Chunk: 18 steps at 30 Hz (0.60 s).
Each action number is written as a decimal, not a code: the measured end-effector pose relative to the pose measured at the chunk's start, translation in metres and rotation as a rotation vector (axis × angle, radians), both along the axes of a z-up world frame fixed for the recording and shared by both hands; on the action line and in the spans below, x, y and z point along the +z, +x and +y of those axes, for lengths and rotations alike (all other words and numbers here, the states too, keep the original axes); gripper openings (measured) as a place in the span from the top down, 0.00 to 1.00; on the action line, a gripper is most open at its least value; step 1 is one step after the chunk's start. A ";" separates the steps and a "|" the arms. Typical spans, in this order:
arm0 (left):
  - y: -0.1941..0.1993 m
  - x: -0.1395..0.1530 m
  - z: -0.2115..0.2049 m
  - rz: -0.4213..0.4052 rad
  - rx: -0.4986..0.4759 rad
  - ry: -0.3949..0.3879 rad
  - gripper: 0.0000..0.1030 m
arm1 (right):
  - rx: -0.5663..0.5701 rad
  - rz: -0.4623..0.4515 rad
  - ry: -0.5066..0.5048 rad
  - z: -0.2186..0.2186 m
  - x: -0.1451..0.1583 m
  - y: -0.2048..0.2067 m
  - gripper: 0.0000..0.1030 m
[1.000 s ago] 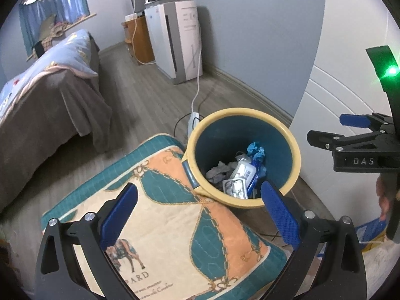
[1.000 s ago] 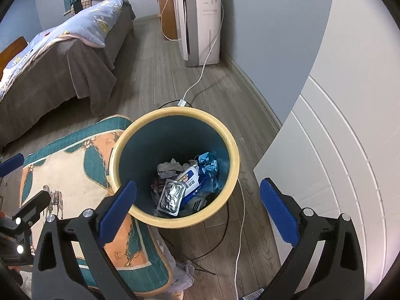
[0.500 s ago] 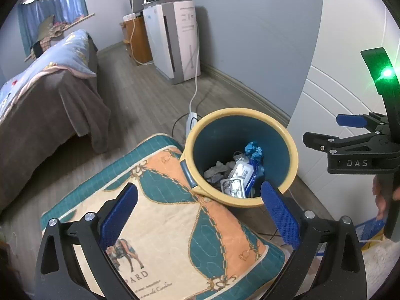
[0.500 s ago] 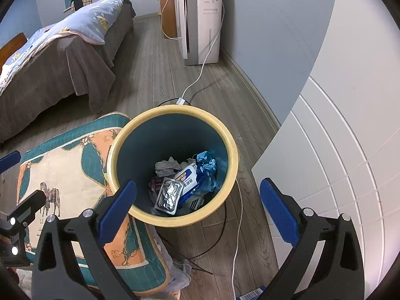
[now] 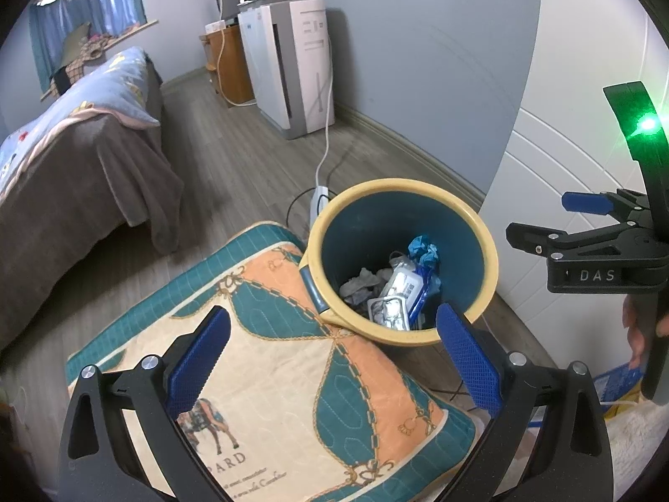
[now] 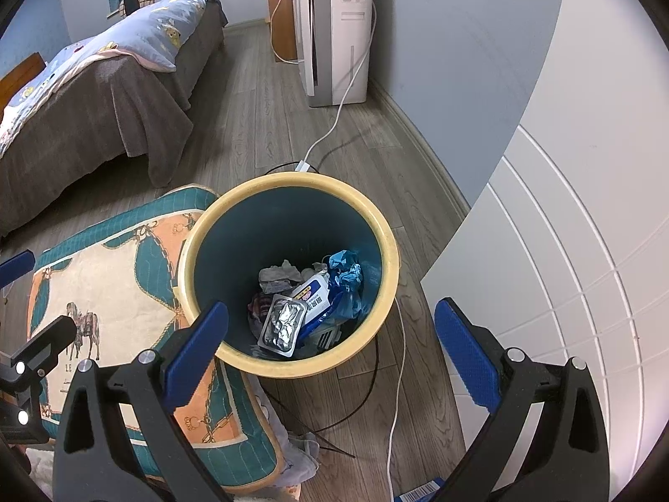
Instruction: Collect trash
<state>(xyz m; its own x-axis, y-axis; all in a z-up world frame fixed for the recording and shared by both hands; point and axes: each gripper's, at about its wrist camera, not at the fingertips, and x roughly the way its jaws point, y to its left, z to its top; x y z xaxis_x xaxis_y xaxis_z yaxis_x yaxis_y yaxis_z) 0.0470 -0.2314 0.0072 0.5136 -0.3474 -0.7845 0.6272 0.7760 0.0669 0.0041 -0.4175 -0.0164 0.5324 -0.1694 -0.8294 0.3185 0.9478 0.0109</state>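
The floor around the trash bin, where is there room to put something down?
Bare floor lies open between the bed, the white appliance and the bin. It is crowded close in: the cushion touches the bin's left side, and cables cross the narrow strip between the bin and the white panel.

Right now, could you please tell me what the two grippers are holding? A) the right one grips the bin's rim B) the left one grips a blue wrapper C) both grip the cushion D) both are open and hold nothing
D: the left gripper and the right gripper both stand wide open with nothing between their pads, and the trash lies inside the bin.
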 end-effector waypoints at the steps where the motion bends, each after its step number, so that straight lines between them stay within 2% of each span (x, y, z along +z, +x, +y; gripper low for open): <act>1: 0.000 0.000 0.000 0.000 0.000 0.001 0.05 | 0.000 0.000 0.000 0.000 0.000 0.000 0.06; 18: 0.000 -0.001 0.000 0.000 -0.004 0.000 0.05 | 0.002 0.004 -0.003 0.000 -0.001 0.000 0.06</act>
<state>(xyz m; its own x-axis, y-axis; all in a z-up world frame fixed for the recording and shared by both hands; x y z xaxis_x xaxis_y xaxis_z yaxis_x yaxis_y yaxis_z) 0.0469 -0.2311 0.0061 0.5124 -0.3499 -0.7843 0.6304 0.7734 0.0668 0.0040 -0.4176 -0.0176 0.5292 -0.1703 -0.8313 0.3162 0.9487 0.0070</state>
